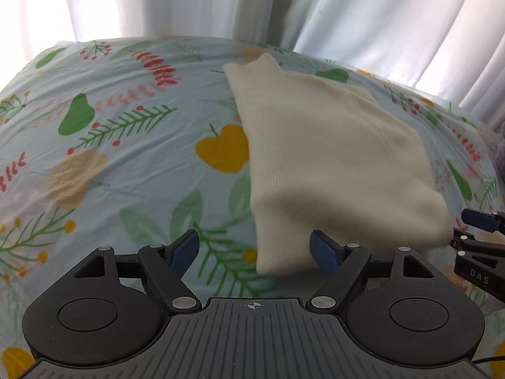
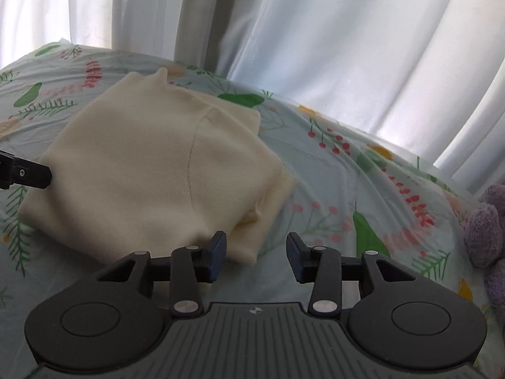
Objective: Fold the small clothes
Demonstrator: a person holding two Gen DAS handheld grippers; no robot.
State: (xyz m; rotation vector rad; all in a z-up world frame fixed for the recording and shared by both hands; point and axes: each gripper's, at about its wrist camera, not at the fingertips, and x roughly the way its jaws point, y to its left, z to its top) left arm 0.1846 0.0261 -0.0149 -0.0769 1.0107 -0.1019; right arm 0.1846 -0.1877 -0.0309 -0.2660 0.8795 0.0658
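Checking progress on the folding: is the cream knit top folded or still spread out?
Folded. The cream knit top lies as a compact bundle on the floral bedsheet, with doubled layers showing at its near edge.

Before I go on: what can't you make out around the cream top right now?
- Cream top, left wrist view: near edge blurred, so its folded layers are unclear.
- Purple plush, right wrist view: cut off by the right edge.
- Right hand-held gripper, left wrist view: mostly cut off by the edge.
- Underside of the top: hidden against the bedsheet.
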